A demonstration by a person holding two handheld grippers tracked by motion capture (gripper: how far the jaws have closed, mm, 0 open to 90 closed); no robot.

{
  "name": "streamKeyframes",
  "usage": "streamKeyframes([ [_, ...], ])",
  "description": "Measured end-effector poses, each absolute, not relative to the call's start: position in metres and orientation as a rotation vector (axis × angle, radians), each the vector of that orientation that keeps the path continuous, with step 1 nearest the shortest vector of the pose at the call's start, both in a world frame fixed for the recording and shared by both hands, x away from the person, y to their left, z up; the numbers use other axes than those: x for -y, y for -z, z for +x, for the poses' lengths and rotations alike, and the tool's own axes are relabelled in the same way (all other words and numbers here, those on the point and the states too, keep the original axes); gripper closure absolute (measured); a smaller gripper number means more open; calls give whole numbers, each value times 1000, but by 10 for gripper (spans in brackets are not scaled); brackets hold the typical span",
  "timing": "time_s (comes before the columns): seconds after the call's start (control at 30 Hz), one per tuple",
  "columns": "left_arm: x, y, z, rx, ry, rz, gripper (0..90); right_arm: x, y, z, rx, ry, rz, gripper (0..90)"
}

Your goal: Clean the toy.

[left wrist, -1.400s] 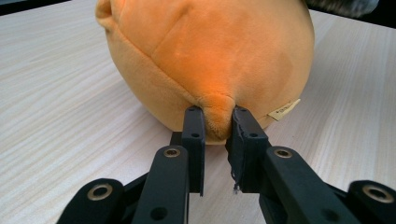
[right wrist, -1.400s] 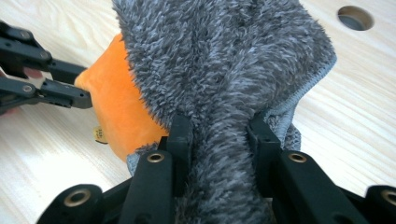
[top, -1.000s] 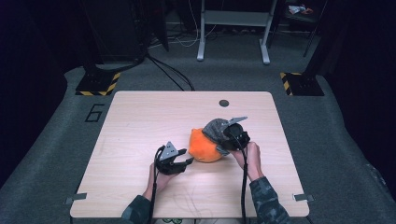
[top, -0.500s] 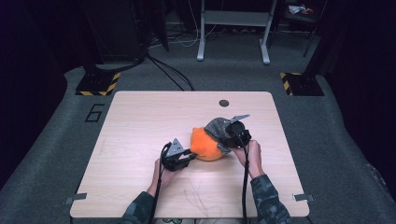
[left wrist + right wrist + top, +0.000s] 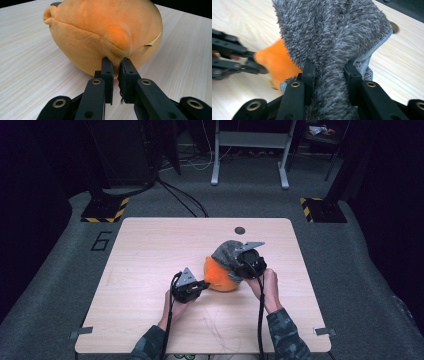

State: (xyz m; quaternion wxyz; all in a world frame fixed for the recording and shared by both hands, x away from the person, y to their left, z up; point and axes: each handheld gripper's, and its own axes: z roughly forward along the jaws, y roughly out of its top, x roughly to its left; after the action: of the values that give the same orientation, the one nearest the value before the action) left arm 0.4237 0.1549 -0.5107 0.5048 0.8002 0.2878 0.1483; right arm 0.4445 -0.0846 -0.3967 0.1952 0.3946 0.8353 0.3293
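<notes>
**Pulling the grey cover off the orange plush**

One pale wooden table (image 5: 150, 270) carries the work. On it, just ahead of the left gripper (image 5: 115, 65), sits one round orange plush toy (image 5: 100, 30), with a small tan tag at its side. That gripper's jaws have just been closing and now pinch a fold of the plush low on its near side, the pads nearly together with fabric between them.

One shaggy grey fleece cloth (image 5: 332, 32) drapes over the top of the toy on the side towards the right gripper (image 5: 329, 70), whose jaws are clamped on a thick bunch of the pile rising straight up between them. In the high view the left gripper (image 5: 189, 287) sits to the left of the toy (image 5: 220, 275) and the right gripper (image 5: 248, 262) up against its right side, under the cloth (image 5: 227, 252).

To do this step well, I judge the left grip should anchor the toy low and steady while the right draws the cloth up and away in one smooth line, so the fleece peels rather than dragging the toy along. The shallow pinch on the plush could slip.

Two grippers, one toy, one cloth.
</notes>
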Motion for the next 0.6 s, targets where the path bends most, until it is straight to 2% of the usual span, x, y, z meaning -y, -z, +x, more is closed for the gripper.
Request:
streamKeyframes([
  [0.3,-157,515,426,-690,-356,1910,825,50,409,448,-2436,-828,1008,678],
  [0.6,-159,518,426,-678,-348,1895,826,60,410,448,-2434,-790,1035,678],
])
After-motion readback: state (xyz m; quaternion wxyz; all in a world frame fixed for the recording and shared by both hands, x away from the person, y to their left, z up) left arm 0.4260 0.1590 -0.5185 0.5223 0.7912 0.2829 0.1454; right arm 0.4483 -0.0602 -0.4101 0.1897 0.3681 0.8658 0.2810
